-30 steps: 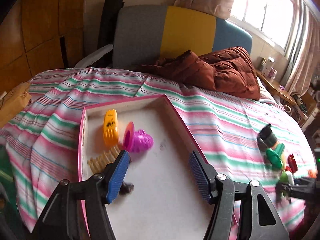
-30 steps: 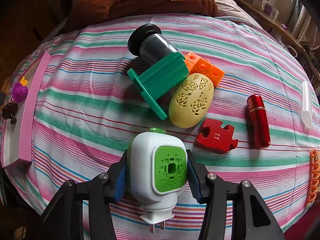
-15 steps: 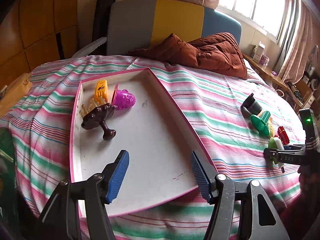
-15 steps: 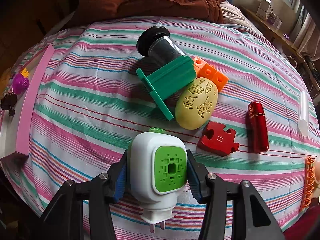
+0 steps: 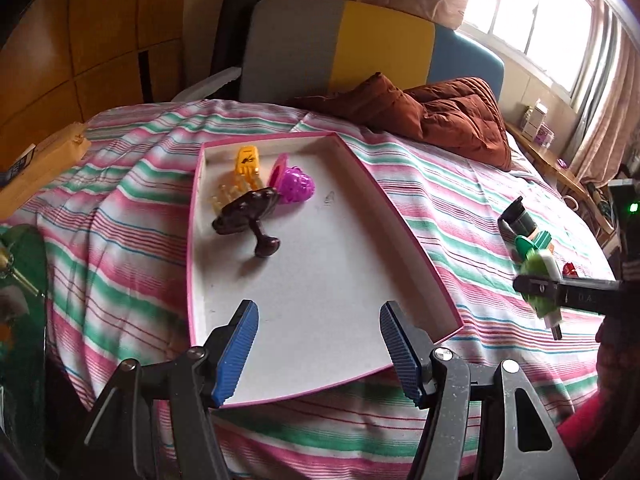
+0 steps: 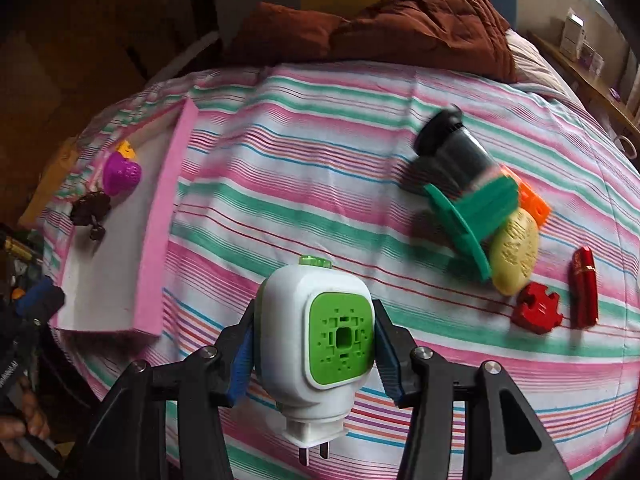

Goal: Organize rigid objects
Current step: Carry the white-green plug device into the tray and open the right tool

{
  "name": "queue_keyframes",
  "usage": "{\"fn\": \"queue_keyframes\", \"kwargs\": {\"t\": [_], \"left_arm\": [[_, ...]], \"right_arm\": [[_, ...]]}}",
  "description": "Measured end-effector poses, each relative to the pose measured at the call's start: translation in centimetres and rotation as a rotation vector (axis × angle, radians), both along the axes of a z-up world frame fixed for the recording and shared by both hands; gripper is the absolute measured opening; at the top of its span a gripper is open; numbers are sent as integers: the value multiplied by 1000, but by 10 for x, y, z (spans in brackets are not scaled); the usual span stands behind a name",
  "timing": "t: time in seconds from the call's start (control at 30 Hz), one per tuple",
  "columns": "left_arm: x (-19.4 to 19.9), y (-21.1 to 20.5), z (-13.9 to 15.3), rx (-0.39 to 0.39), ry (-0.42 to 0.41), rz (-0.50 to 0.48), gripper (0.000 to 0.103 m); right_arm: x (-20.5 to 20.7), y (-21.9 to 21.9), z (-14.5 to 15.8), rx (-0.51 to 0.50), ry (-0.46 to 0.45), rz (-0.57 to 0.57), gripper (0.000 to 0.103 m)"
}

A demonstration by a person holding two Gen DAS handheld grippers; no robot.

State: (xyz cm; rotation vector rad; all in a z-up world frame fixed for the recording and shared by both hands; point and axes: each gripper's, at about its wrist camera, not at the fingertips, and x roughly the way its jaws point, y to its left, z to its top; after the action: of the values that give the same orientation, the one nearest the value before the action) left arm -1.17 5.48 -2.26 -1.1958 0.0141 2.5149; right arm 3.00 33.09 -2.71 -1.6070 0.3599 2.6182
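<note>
Right gripper (image 6: 314, 354) carries a white-and-green plug-in device (image 6: 316, 344) over the striped bed (image 6: 300, 152).

Its blue fingers (image 6: 242, 364) clamp the device's sides at lower centre of the right wrist view, prongs toward the camera. The left gripper (image 5: 318, 354) is open and empty above the near end of the pink-rimmed tray (image 5: 400, 220), which holds a dark brown piece (image 5: 248, 216), a purple toy (image 5: 294, 186) and a yellow clip (image 5: 248, 160) at upper left. A green holder (image 6: 476, 212), yellow egg shape (image 6: 514, 254), red puzzle piece (image 6: 538, 314) and red lipstick (image 6: 585, 286) lie at right.
</note>
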Motion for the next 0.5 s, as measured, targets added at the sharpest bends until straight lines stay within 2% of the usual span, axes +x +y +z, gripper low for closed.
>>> {"fn": "queue_keyframes", "kwargs": {"t": [0.1, 0.23, 0.37, 0.5], "left_arm": [[1, -10, 0, -3, 6, 21, 64], [-1, -23, -2, 8, 0, 52, 64], [-2, -33, -3, 14, -3, 77, 64], [-4, -40, -6, 15, -13, 91, 64]], "right_arm": [[-17, -35, 22, -51, 60, 85, 52], [-52, -86, 34, -82, 83, 250, 52], [-80, -135, 27, -71, 37, 360, 52], [-112, -161, 5, -52, -33, 388, 52]]}}
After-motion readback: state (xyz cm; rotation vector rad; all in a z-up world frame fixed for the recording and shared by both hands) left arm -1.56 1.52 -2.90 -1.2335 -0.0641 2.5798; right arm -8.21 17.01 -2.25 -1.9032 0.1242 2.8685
